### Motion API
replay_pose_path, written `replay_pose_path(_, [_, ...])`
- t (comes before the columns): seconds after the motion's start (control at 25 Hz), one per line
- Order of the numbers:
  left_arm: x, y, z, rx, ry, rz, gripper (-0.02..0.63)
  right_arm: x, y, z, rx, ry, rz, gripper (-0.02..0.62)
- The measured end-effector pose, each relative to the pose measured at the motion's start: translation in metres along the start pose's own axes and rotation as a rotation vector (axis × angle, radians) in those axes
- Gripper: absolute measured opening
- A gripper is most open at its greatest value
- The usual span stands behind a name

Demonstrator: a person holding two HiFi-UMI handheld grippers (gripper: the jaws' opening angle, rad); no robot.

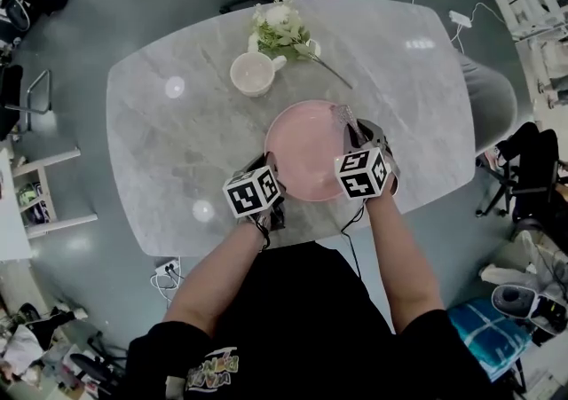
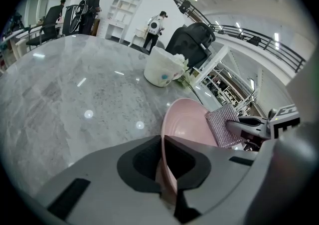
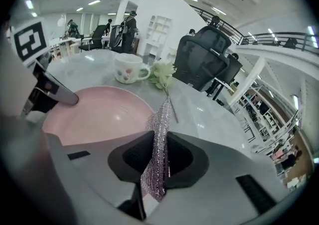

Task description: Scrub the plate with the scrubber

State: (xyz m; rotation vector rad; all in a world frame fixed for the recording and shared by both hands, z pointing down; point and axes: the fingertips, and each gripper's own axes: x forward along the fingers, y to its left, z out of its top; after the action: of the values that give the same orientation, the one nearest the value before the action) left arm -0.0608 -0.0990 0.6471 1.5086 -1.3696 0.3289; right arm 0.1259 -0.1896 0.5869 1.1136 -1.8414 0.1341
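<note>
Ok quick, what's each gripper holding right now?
Left gripper: shut on the pink plate, at its rim.
Right gripper: shut on the scrubber.

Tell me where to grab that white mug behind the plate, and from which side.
Probably the rim wall on the side away from the flowers, coming from above. The mug stands upright with its mouth open, so one jaw can go inside and one outside. Its handle points toward the flowers, which crowd that side.

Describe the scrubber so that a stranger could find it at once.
On the grey marble table is a pink plate. At its right rim the right gripper pinches the scrubber: a thin, glittering mesh pad, unlike the smooth white cup.
</note>
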Motion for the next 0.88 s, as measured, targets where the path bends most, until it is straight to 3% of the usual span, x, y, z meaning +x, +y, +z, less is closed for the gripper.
replay_pose_path(0.16, [-0.003, -0.001, 0.000, -0.006, -0.002, 0.009, 0.026, -0.015, 0.020, 0.005, 0.132, -0.044, 0.098, 0.075])
replay_pose_path(0.52, [-0.004, -0.002, -0.001, -0.019, -0.007, 0.031, 0.026, -0.037, 0.119, 0.017, 0.244, -0.054, 0.396, 0.075])
replay_pose_path(0.68, [-0.003, -0.001, 0.000, -0.023, -0.012, 0.035, 0.026, -0.034, 0.146, 0.018, 0.218, -0.041, 0.455, 0.075])
replay_pose_path(0.88, [-0.004, -0.001, 0.001, -0.023, -0.016, 0.038, 0.026, -0.024, 0.145, 0.014, 0.084, -0.027, 0.421, 0.075])
